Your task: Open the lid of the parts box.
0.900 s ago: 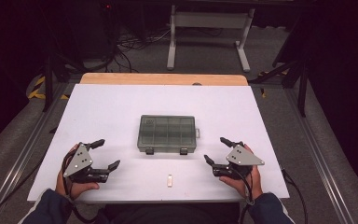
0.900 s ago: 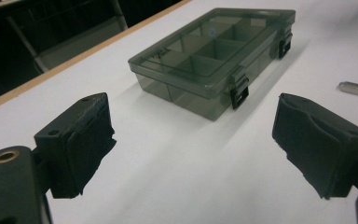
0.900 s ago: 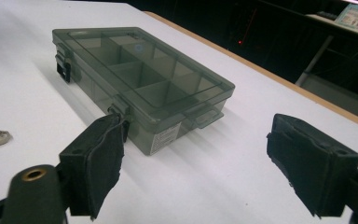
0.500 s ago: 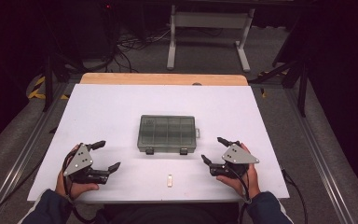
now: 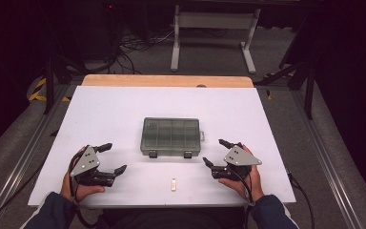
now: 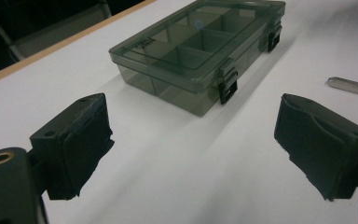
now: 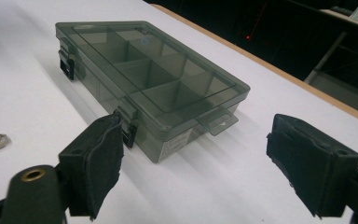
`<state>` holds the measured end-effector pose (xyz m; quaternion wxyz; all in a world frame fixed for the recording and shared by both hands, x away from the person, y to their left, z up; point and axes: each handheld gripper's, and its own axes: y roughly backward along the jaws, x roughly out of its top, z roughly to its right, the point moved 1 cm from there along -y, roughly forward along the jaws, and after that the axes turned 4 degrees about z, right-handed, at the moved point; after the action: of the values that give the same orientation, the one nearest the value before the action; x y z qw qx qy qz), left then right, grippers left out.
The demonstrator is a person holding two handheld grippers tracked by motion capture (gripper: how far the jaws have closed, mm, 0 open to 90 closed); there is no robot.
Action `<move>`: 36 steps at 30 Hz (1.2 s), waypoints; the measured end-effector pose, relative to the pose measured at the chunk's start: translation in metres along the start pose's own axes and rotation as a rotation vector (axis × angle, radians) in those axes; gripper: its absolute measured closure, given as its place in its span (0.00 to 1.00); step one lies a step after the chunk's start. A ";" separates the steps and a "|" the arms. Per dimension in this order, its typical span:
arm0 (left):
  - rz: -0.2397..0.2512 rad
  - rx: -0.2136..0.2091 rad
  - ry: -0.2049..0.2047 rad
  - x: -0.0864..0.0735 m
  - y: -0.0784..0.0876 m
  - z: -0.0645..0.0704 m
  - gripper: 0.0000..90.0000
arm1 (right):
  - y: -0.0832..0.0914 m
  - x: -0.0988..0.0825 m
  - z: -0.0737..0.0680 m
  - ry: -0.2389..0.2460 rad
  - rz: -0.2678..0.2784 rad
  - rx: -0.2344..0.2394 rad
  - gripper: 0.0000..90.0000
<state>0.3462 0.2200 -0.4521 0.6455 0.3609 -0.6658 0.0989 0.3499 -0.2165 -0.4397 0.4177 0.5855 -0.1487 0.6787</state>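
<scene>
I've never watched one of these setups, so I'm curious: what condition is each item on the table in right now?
Compartment box: lid down, both front latches fastened, compartments look empty, flat on the table.
Small metal piece: lying flat and loose, in front of the box, touched by nothing.
Left gripper: open, nothing between its jaws.
Right gripper: open, nothing between its jaws, aimed at the box's corner.

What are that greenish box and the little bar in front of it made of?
The box looks like smoky, see-through plastic with a glossy finish: its inner dividers show through the closed lid, and light glints on top. Its two latches look like opaque dark plastic. The small bar seems to be metal, pale grey with a dull sheen, though it is too small to be sure.
</scene>
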 end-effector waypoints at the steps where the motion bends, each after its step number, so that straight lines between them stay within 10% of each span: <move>1: -0.004 -0.004 0.000 0.001 -0.004 0.000 0.13 | -0.004 0.000 0.000 -0.003 -0.009 0.005 0.20; 20: -0.171 -0.098 -0.004 0.013 -0.083 -0.009 0.17 | -0.058 -0.002 0.010 -0.093 -0.176 0.177 0.28; 36: -0.280 -0.133 0.019 0.007 -0.092 -0.013 0.58 | -0.063 -0.006 0.010 -0.089 -0.237 0.210 0.52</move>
<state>0.4129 0.1592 -0.4746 0.6817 0.4057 -0.6079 -0.0333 0.4026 -0.1877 -0.4608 0.4244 0.6689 -0.0252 0.6098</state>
